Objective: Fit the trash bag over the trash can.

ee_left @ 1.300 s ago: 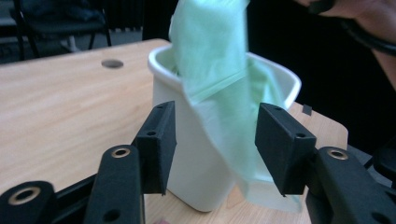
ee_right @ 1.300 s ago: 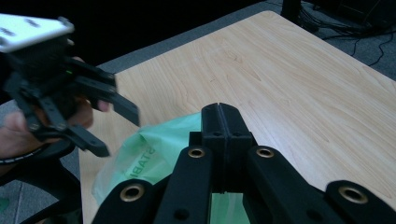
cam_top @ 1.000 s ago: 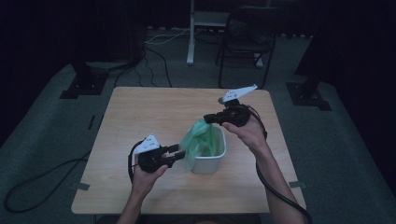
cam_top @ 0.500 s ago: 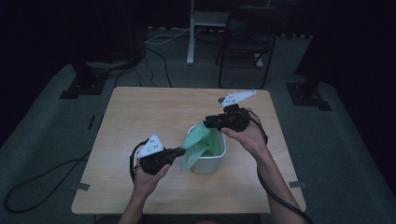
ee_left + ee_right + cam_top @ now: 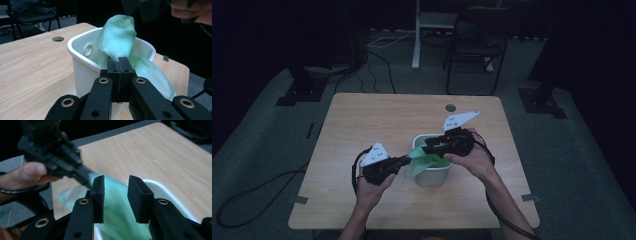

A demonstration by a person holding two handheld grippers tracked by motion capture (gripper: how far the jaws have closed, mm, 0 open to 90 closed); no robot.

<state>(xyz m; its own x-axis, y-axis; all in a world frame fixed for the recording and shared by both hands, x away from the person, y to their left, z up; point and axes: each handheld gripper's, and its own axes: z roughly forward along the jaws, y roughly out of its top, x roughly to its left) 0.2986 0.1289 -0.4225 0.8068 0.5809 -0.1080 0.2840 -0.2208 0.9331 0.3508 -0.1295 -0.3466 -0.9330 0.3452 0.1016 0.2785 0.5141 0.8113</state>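
Observation:
A small white bin (image 5: 432, 176) stands on the wooden table (image 5: 377, 120), right of centre near the front. A thin green bag (image 5: 414, 164) sits in it and spills over its near-left rim. My left gripper (image 5: 408, 159) is shut on a fold of the green bag (image 5: 117, 40) just outside the bin's rim (image 5: 80, 53). My right gripper (image 5: 428, 146) hovers over the bin's top. Its jaws have just been opening and stand apart, with the green bag (image 5: 115, 202) behind the gap and no pad pressing on it. The right gripper view shows the left gripper (image 5: 62, 160) close ahead.
A round cable hole (image 5: 450, 107) lies in the table behind the bin. Beyond the table's far edge stand a chair (image 5: 477, 30) and a white post (image 5: 416, 35). Cables run over the dark floor at left (image 5: 257, 190).
My right gripper has come nearer and leftward over the bin and its jaws have parted. The left gripper's jaws have closed on the bag, which now sits lower.

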